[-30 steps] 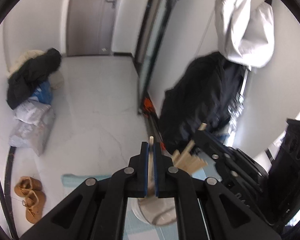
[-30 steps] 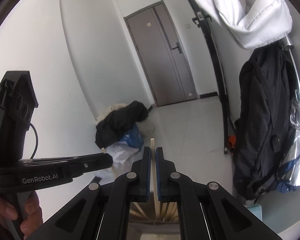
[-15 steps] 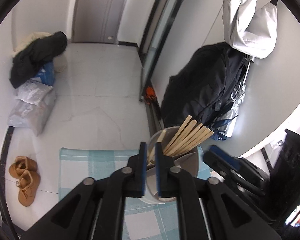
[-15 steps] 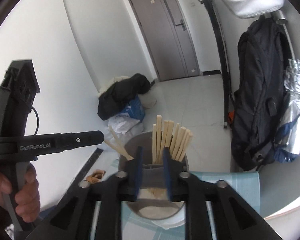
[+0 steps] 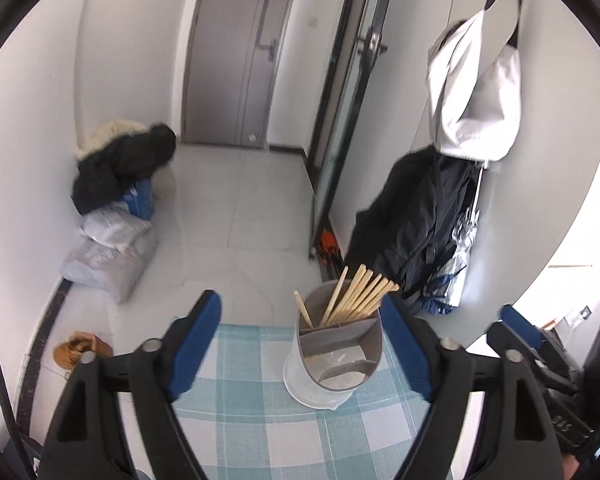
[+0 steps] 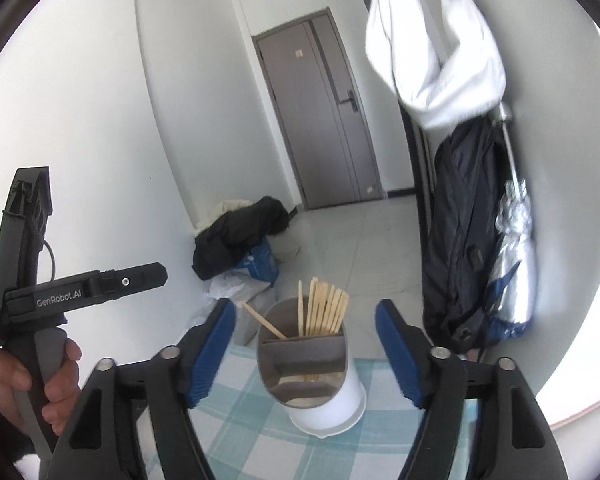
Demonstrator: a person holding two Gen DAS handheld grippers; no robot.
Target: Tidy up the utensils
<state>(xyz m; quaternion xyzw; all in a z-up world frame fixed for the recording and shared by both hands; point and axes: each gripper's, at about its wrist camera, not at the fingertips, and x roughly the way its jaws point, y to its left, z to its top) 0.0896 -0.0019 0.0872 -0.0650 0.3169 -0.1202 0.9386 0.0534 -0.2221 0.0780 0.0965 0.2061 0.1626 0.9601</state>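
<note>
Fingers on both grippers, left (image 5: pixel 300 340) and right (image 6: pixel 305 350), are opening empty after pinching chopsticks (image 5: pixel 358 294) a second ago, now standing in the holder (image 5: pixel 336 356): drop-off looks done.

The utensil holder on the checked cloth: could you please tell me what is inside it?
The utensil holder has divided compartments. The far one holds a bundle of wooden chopsticks, with one chopstick leaning apart. The nearer compartments look empty, but their walls hide the bottoms and the chopsticks' lower ends.
</note>
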